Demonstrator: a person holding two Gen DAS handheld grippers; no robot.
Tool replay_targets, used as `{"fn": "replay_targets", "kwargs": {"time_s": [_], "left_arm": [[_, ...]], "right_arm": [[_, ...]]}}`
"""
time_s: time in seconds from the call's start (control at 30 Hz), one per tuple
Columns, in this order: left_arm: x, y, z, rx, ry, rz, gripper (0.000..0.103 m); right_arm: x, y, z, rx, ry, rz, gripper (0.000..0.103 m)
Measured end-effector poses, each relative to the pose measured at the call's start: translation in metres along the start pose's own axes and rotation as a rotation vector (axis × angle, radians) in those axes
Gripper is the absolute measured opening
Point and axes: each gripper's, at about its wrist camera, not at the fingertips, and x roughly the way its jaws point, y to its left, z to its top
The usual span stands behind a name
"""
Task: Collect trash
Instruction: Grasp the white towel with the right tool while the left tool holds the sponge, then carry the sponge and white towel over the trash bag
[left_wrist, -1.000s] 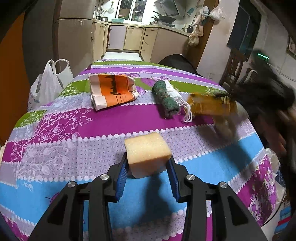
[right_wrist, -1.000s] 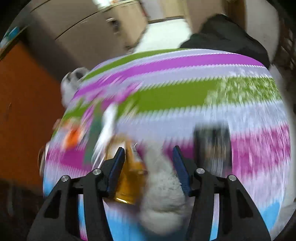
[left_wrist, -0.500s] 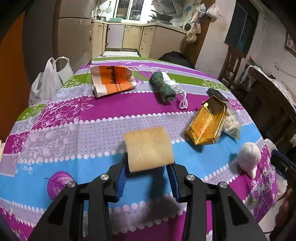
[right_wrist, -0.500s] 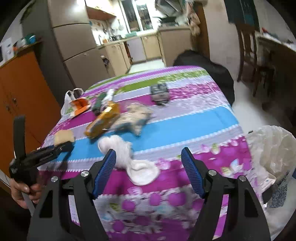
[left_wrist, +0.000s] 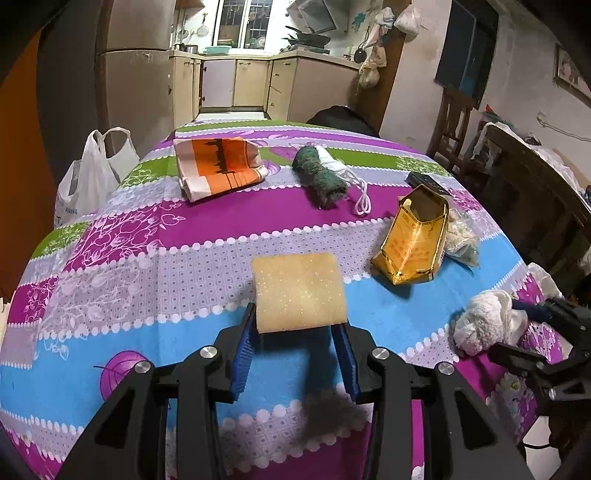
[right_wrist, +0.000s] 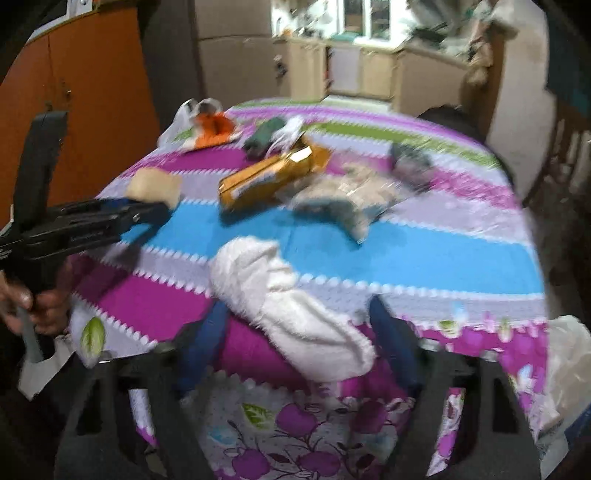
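My left gripper (left_wrist: 295, 332) is shut on a yellow sponge (left_wrist: 299, 291) and holds it above the striped tablecloth (left_wrist: 147, 258); it also shows in the right wrist view (right_wrist: 155, 199). My right gripper (right_wrist: 299, 328) is open, its jaws on either side of a crumpled white cloth (right_wrist: 280, 302) at the table's near edge; the cloth also shows in the left wrist view (left_wrist: 484, 321). Farther back lie a gold carton (left_wrist: 413, 236), a clear plastic wrapper (left_wrist: 461, 240), a green rolled cloth with a white mask (left_wrist: 325, 177) and an orange-and-white bag (left_wrist: 218, 166).
A white plastic bag (left_wrist: 88, 177) hangs beside the table's left edge. Another pale plastic bag (right_wrist: 565, 369) is at the right of the table. A dark flat object (left_wrist: 424, 181) lies at the far right. An orange cabinet (right_wrist: 92, 92) stands left; wooden chairs (left_wrist: 454, 122) stand right.
The right gripper has moved in around the white cloth at the table edge. The left gripper has kept hold of the sponge and drawn back a little toward the near edge.
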Motion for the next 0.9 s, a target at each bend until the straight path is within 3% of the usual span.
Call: {"fn": "replay_targets", "kwargs": {"time_s": [0.07,0.1,0.27,0.63,0.9], "left_arm": [[0.001,0.0,0.0,-0.002,-0.001,-0.003,0.041],[0.001,0.0,0.0,-0.003,-0.002,-0.003,0.041],[0.001,0.002,0.001,-0.019,-0.007,-0.015,0.041],[-0.009,0.005,0.002,-0.05,-0.005,-0.014,0.036],[-0.03,-0.021,0.011,0.028,-0.03,0.102,0.036]], "right_arm": [[-0.001,0.006,-0.003,-0.017,0.0,0.032,0.033],[0.0,0.009,-0.004,-0.019,0.0,0.038,0.029],[-0.002,0.008,-0.01,0.069,-0.024,0.042,0.022],[-0.02,0.005,-0.012,0.275,-0.099,0.082,0.019],[-0.027,0.011,-0.013,0.305,-0.106,0.102,0.019]]}}
